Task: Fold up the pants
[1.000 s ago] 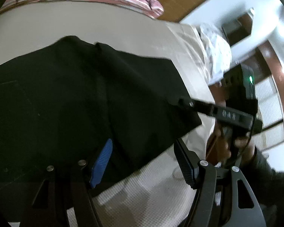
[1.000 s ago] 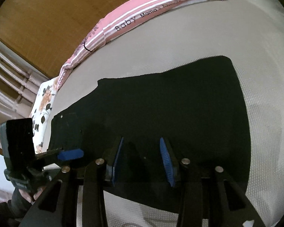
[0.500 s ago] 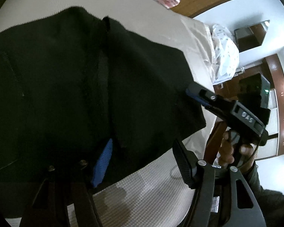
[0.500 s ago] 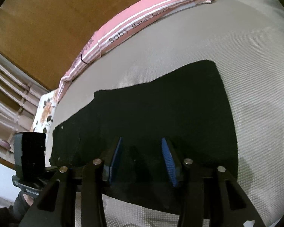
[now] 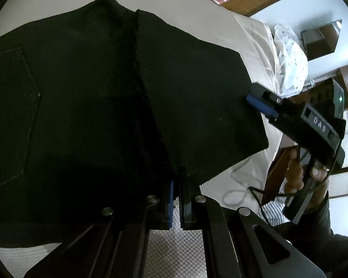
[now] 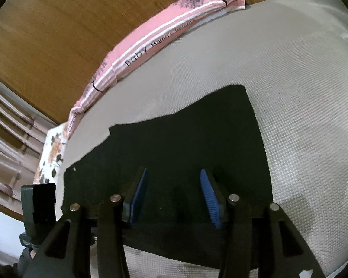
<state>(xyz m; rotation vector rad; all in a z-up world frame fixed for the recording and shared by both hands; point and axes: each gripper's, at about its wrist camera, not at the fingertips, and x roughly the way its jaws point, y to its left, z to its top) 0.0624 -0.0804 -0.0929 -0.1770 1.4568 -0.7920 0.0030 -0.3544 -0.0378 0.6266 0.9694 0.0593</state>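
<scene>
Black pants (image 5: 92,92) lie flat on the bed cover (image 6: 290,88), with a back pocket at the left in the left wrist view. My left gripper (image 5: 177,183) is shut on the near edge of the pants, where the middle seam meets that edge. My right gripper (image 6: 174,171) hovers over the pants (image 6: 185,139) near their near edge; its jaws are opening and the blue pads (image 6: 207,192) stand apart without pressing the cloth. In the left wrist view the right gripper (image 5: 259,97) sits at the pants' right edge, held by a hand (image 5: 294,176).
A pink striped pillow (image 6: 162,37) lies along the wooden headboard (image 6: 58,23). A floral pillow (image 6: 53,153) sits at the bed's left end. A white dotted cloth (image 5: 290,53) lies at the right end, and a cable (image 5: 239,192) runs over the cover near my left gripper.
My left gripper's jaws have closed together on the near edge of the pants. The right gripper's pads have spread a little wider and drawn back slightly over the cloth.
</scene>
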